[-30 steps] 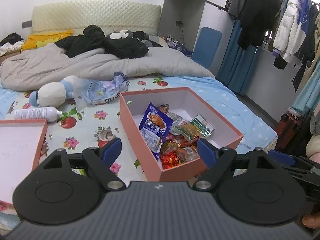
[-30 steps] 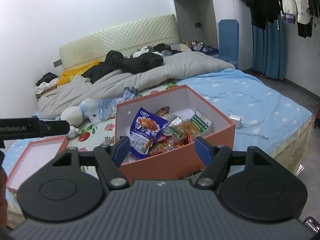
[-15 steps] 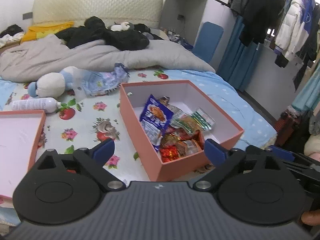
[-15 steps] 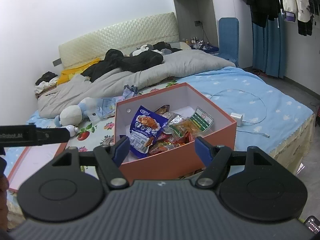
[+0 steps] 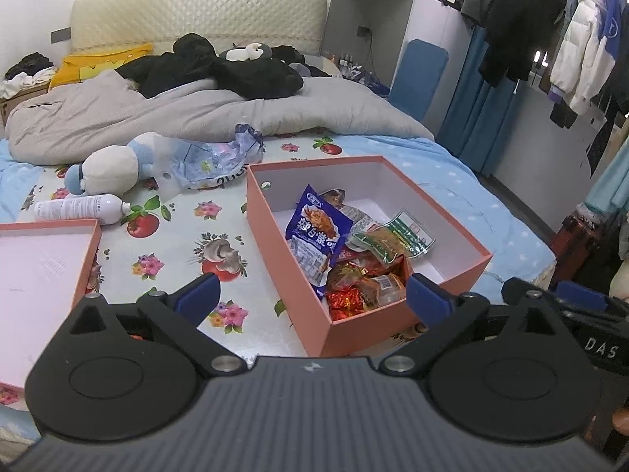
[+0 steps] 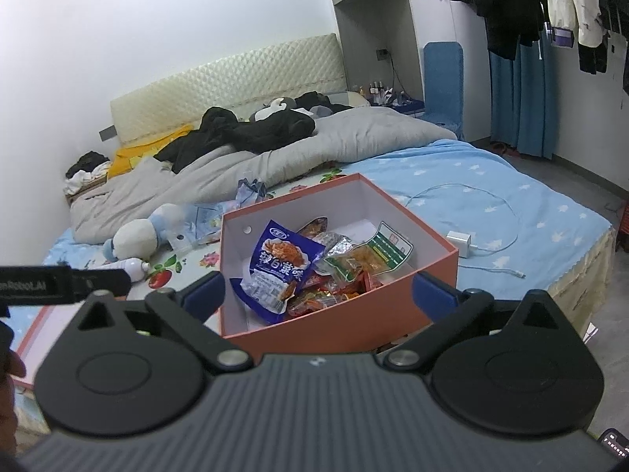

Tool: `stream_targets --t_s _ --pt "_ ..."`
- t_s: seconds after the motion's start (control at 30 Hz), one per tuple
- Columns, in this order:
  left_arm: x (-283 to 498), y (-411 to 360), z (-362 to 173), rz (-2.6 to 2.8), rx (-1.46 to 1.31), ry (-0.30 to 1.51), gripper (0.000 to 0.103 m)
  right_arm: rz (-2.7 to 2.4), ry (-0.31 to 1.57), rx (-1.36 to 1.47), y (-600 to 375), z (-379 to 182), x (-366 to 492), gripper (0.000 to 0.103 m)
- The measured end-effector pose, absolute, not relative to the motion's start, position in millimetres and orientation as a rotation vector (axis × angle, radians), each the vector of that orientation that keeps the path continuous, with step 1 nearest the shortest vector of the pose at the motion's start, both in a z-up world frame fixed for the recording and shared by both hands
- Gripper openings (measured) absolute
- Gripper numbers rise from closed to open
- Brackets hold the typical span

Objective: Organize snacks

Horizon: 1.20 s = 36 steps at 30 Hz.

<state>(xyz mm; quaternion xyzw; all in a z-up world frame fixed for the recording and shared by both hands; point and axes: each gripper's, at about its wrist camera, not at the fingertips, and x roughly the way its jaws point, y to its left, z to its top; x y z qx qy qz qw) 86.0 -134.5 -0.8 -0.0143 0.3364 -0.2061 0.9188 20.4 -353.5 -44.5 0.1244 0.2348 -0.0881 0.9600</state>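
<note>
An open salmon-pink box (image 5: 275, 244) (image 6: 354, 326) stands on the bed's near corner. It holds a blue snack bag (image 5: 318, 236) (image 6: 281, 263), a green-and-clear packet (image 5: 397, 236) (image 6: 373, 253) and several red and orange wrapped snacks (image 5: 361, 283) (image 6: 326, 291). The box lid (image 5: 43, 275) (image 6: 43, 322) lies upturned at the left. My left gripper (image 5: 312, 297) is open and empty, just short of the box's near corner. My right gripper (image 6: 318, 287) is open and empty in front of the box's near wall.
On the floral sheet lie a white bottle (image 5: 78, 208), a plush toy (image 5: 110, 165) and a crumpled plastic bag (image 5: 212, 157). A grey duvet with black clothes (image 5: 220, 70) fills the back. A white charger and cable (image 6: 460, 242) lie right of the box. Clothes (image 5: 550, 39) hang at right.
Both grippers have drawn back and risen slightly, so the box sits a little lower and farther in both views. The left jaws have opened a bit wider. Nothing was picked up.
</note>
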Motion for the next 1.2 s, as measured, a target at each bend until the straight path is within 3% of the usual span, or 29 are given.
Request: stream_targets --t_s 1.2 --pt "80.5 -137.2 3.8 -0.434 -0.019 0.678 0.102 -0.173 0.491 0.284 -355.0 -49.7 25.0 0.103"
